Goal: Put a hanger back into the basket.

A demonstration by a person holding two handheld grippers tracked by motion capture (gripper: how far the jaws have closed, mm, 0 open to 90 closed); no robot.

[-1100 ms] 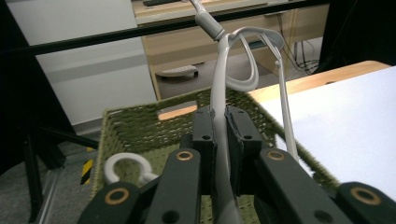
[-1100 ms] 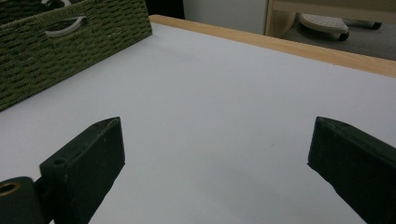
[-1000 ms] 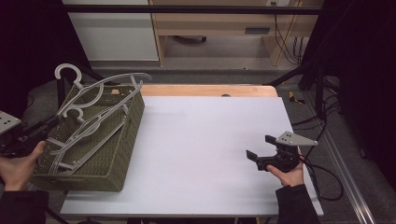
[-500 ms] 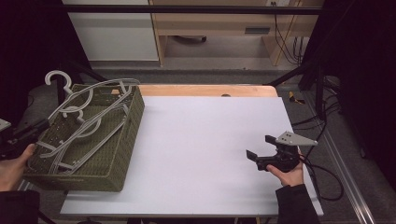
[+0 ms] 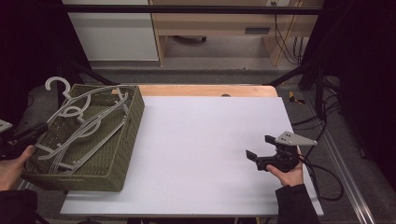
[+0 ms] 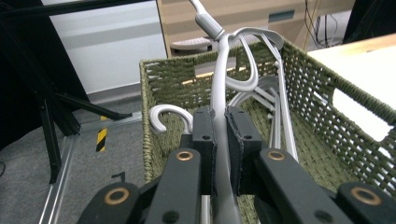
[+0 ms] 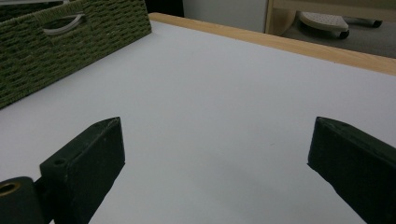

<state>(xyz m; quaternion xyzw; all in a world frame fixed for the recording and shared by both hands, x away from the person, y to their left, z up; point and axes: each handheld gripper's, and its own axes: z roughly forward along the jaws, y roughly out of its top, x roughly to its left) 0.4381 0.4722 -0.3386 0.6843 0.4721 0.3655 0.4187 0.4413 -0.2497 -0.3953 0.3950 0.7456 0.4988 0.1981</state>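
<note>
A: Where was the grey plastic hanger (image 6: 219,93) at that moment?

B: Inside the green woven basket (image 5: 126,140), which sat at the left end of the white table (image 5: 205,140). The left gripper (image 6: 219,140) had its two black jaws pressed against the hanger's arm, pinching it from either side, just at the basket's near-left corner.

A: Which way did the hanger run?

B: In the high view its long axis lay slantwise in the basket, from the corner nearest the person's left hand (image 5: 11,165) up toward the basket's far end. Its hook (image 5: 58,86) stuck out past the basket's far-left rim, curling back on itself. In the left gripper view the clamped arm ran straight away from the jaws and rose toward the hook's neck above the basket's far wall.

A: Was it alone in there?

B: No. Other grey hangers (image 5: 79,135) lay under and beside it in the basket, angled much the same way; one smaller hook (image 6: 168,116) curled just to the left of the jaws.

A: And the other hand?

B: The right gripper (image 5: 262,147) was well apart from the basket, near the table's right edge, held by the right hand (image 5: 287,172). Its jaws stood spread wide with only bare tabletop between them, pointing back toward the basket.
</note>
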